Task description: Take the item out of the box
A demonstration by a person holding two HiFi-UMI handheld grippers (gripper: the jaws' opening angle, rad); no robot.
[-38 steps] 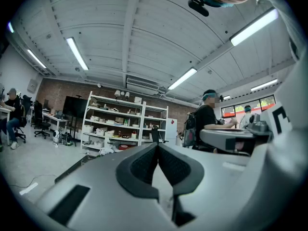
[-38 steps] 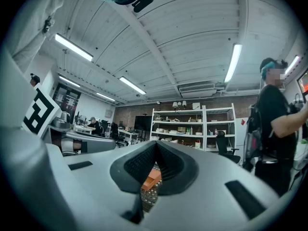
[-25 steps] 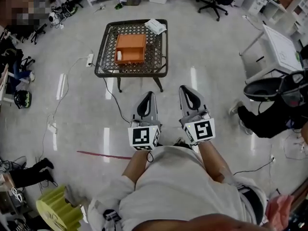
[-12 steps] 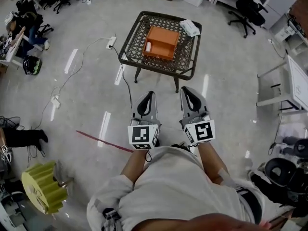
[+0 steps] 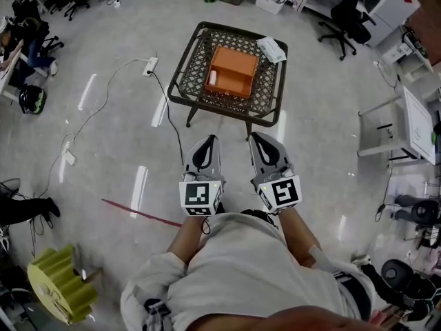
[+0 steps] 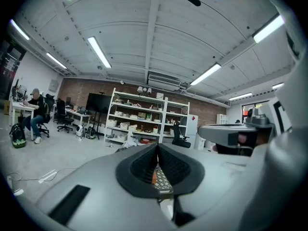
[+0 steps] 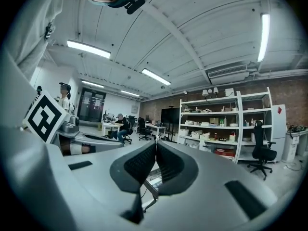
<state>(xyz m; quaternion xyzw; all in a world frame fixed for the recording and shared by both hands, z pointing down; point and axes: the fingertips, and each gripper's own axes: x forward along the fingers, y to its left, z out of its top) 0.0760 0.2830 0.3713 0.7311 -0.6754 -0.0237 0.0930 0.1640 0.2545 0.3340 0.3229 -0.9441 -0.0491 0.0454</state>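
Note:
An orange open-topped box stands on a dark wire-mesh table ahead of me, in the upper middle of the head view. A small white item lies inside the box at its left end. My left gripper and right gripper are held side by side at waist height, pointing level toward the table and well short of it. Both are shut with nothing in them. In the left gripper view a sliver of the box and the table's mesh shows below the closed jaws.
A white packet lies on the table's far right corner. A power strip and its cable run across the floor left of the table. A white desk stands at the right, an office chair beyond, a yellow object near left.
The table with the box has shifted right in the head view and come a little nearer. Both grippers keep their side-by-side pose, still shut.

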